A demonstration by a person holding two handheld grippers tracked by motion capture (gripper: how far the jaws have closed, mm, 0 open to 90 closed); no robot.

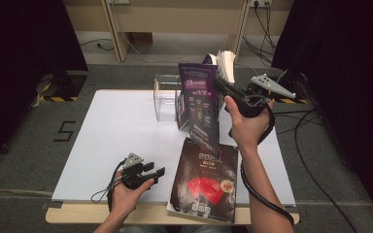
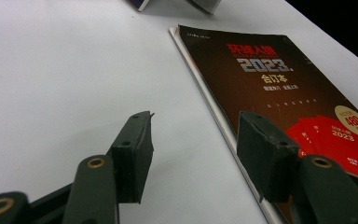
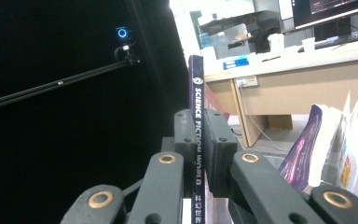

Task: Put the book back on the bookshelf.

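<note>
Purple glossy magazine [image 1: 200, 99], one of several by the clear plastic box [image 1: 167, 97], hangs upright above the white table [image 1: 116, 141], its spine clamped in the right gripper [image 1: 219, 85]. One dark-covered magazine [image 1: 205, 179] lies flat beside the left gripper [image 1: 158, 174], whose jaws gape, holding nothing.

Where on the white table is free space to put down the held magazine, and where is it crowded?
Free: the wide bare patch of the white table top, bordered by the clear plastic box, the black magazine lying flat and the open left gripper. Crowded: around the box, where the right gripper holds the thin purple magazine beside standing books.
</note>
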